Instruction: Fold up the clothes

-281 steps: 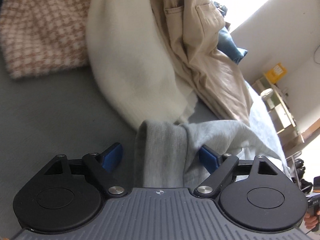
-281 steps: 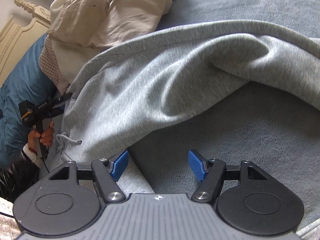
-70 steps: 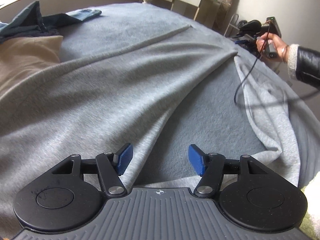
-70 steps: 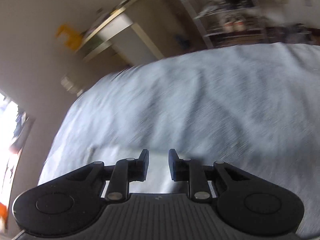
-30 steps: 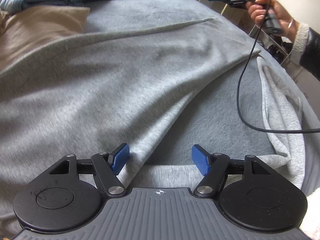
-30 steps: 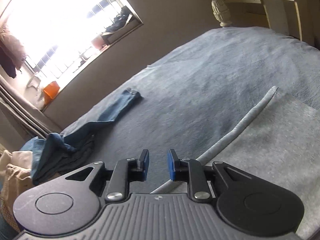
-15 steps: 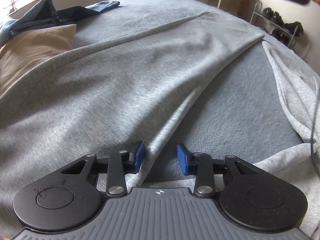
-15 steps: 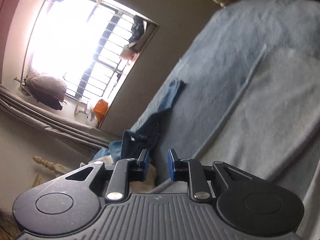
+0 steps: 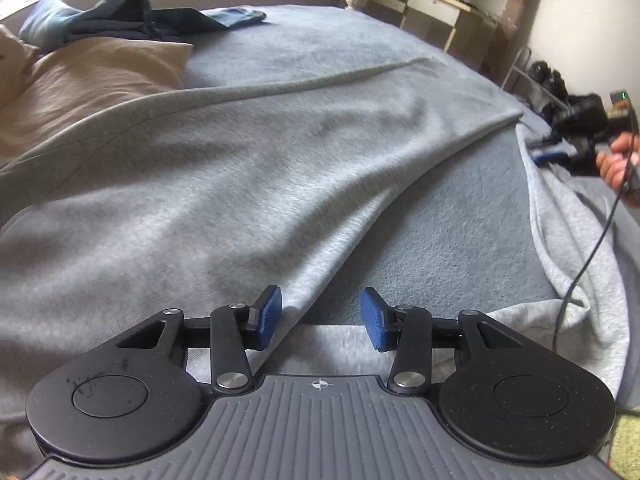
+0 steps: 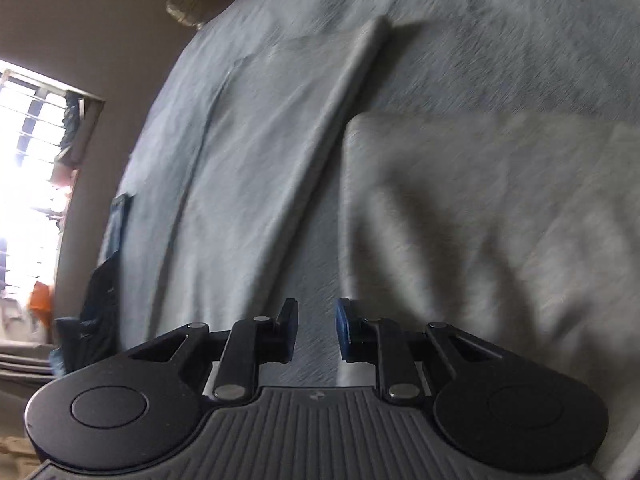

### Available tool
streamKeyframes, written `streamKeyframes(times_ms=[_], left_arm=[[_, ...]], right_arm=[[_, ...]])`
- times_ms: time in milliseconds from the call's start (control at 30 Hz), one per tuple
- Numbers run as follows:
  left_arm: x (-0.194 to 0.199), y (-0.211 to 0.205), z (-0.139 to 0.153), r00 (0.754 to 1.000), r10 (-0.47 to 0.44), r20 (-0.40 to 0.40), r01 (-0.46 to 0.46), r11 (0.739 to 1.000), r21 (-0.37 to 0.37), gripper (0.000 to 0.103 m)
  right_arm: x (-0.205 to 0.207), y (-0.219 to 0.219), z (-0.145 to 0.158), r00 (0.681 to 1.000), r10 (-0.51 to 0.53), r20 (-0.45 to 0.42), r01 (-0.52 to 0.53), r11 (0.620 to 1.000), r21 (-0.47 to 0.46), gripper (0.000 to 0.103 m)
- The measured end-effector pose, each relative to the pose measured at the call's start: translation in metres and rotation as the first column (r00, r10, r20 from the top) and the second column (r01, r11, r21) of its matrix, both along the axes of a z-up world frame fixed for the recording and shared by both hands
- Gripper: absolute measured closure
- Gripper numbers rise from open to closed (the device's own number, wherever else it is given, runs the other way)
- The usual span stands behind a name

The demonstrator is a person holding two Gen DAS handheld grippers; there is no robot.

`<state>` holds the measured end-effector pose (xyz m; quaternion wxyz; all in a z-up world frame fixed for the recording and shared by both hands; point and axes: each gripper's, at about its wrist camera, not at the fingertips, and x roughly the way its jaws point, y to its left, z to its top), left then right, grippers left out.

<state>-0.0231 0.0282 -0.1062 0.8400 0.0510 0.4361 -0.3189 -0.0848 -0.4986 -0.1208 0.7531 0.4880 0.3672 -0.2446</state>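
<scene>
- On the near half of the bed (image 9: 420, 56), left wrist view: grey sweatpants (image 9: 224, 184) lie spread across the grey blanket, one leg running from near left to far right, the other leg (image 9: 560, 240) at the right edge.
- The left gripper (image 9: 320, 316) has just been opening; its jaws stand apart, with the inner edge of the near leg between the blue pads and neither pad pressing on it.
- A beige garment (image 9: 88, 80) and dark blue clothes (image 9: 120, 12) lie at far left, well apart from the work. A hand (image 9: 618, 160) at far right holds the other tool.
- Right wrist view, blurred: the right gripper (image 10: 317, 330) hangs above the sweatpants (image 10: 480, 220) with jaws narrowly apart and nothing between them.
- Handling, as a judgement: the fleece is soft, limp and moderately heavy; it will sag and drag. Take hold at a hem, cuff or waistband, pinching both layers.
</scene>
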Motion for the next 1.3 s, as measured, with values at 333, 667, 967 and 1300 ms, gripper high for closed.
streamKeyframes(times_ms=[333, 667, 967, 1300], left_arm=[[-0.024, 0.107, 0.046, 0.951, 0.301, -0.069, -0.305, 0.950, -0.063, 0.052], [-0.124, 0.235, 0.063, 0.749, 0.619, -0.236, -0.623, 0.779, 0.067, 0.048], [-0.177, 0.273, 0.000, 0.521, 0.677, -0.520, -0.797, 0.604, -0.012, 0.046], [-0.167, 0.260, -0.042, 0.451, 0.658, -0.603, -0.839, 0.544, -0.034, 0.064]], right_arm=[[-0.006, 0.004, 0.016, 0.994, 0.026, 0.110, -0.025, 1.000, -0.007, 0.081], [0.065, 0.087, 0.058, 0.827, 0.479, 0.294, -0.476, 0.875, -0.087, 0.081], [0.083, 0.122, 0.070, 0.750, 0.555, 0.358, -0.567, 0.820, -0.084, 0.081], [0.079, 0.129, 0.073, 0.750, 0.567, 0.341, -0.579, 0.812, -0.078, 0.080]])
